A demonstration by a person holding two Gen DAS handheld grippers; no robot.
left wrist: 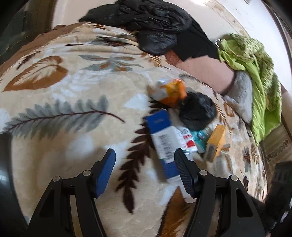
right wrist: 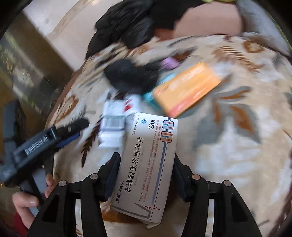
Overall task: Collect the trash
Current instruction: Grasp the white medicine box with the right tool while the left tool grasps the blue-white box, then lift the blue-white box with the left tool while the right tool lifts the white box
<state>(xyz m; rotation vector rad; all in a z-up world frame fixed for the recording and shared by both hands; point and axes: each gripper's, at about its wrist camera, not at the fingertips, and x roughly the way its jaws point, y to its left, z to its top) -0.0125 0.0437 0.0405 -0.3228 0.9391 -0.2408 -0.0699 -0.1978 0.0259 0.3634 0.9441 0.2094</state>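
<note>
Right tongs [right wrist: 146,164] clench a white box [right wrist: 147,167]; left tongs [left wrist: 145,160] gape, seemingly just beside a blue box [left wrist: 162,138].

trash pile [left wrist: 184,120] lies on the blanket [left wrist: 73,109], garbage bag [left wrist: 146,16] behind it.

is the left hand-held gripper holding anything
No, the left hand-held gripper is open over the blanket, with nothing between its fingers.
</note>
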